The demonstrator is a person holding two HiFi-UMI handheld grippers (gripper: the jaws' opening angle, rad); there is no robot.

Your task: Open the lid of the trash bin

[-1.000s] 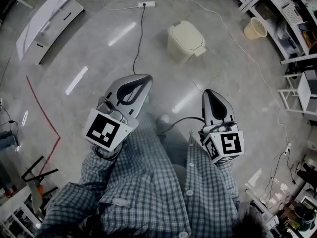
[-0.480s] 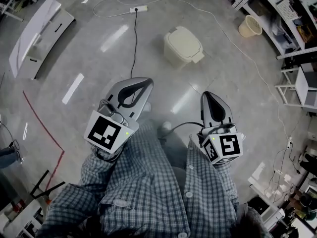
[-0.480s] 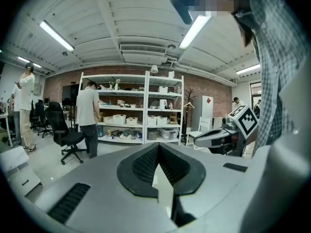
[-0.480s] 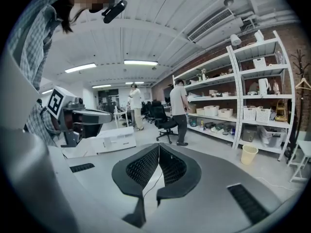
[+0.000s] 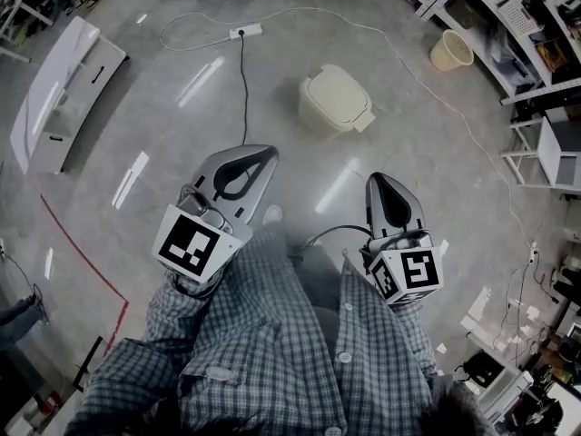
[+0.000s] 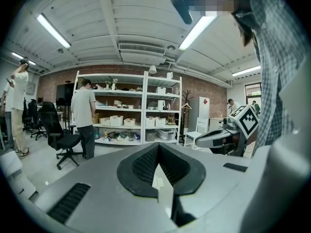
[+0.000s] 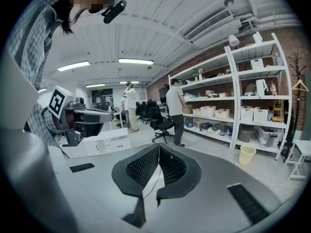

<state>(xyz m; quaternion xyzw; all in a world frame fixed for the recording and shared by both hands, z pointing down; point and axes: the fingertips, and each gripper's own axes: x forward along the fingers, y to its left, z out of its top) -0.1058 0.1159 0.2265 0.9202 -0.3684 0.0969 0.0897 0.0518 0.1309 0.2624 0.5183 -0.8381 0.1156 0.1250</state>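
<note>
Head view: your left gripper (image 5: 259,158) and right gripper (image 5: 385,185) hang closed and empty, because the lidded trash bin (image 5: 334,98) stands well ahead on the floor (image 5: 436,171)

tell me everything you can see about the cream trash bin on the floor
The cream plastic trash bin looks boxy with rounded corners. Its lid is down, and a tab juts out at its lower right in the head view. It stands upright on the glossy grey floor, touching nothing else.
</note>
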